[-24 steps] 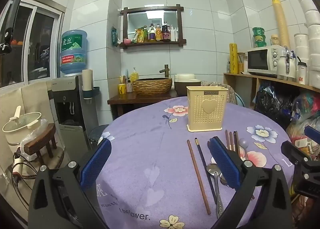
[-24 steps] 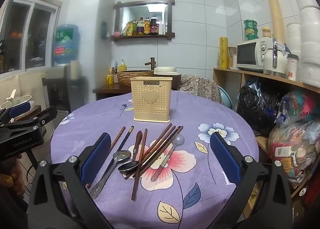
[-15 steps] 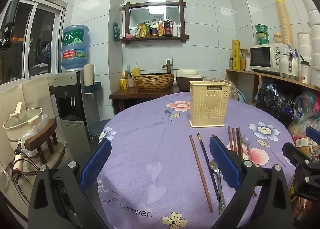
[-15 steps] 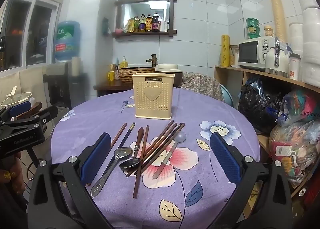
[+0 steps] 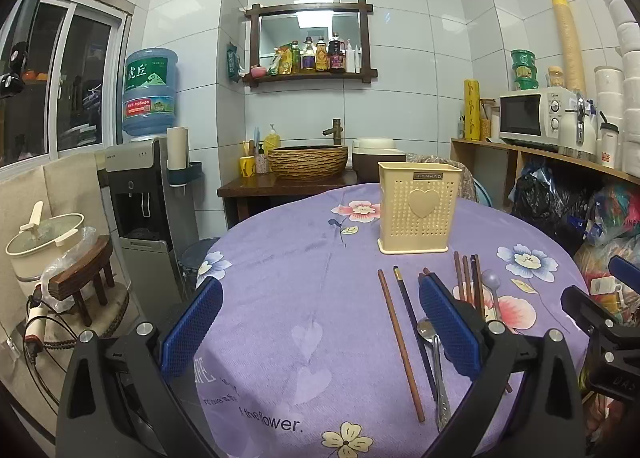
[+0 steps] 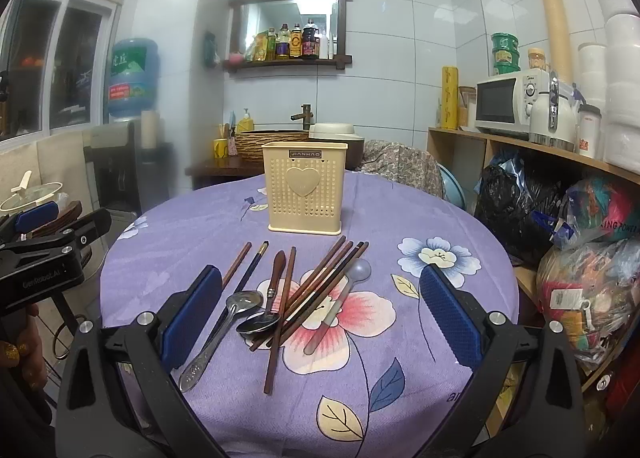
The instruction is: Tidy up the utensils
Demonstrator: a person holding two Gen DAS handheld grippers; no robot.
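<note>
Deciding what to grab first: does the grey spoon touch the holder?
Apart. The right wrist view shows bare purple cloth between the grey spoon and the base of the holder.

My light comes from overhead: a ceiling panel shows reflected in the wall mirror, and the white tiles carry soft glare. The window is dark. Both fisheye views bend the walls and shade to black at the corners. My left view is sharp throughout. My right view is smeared hazy along its left side, softening the water bottle. Shadows on the tablecloth stay faint.
</note>
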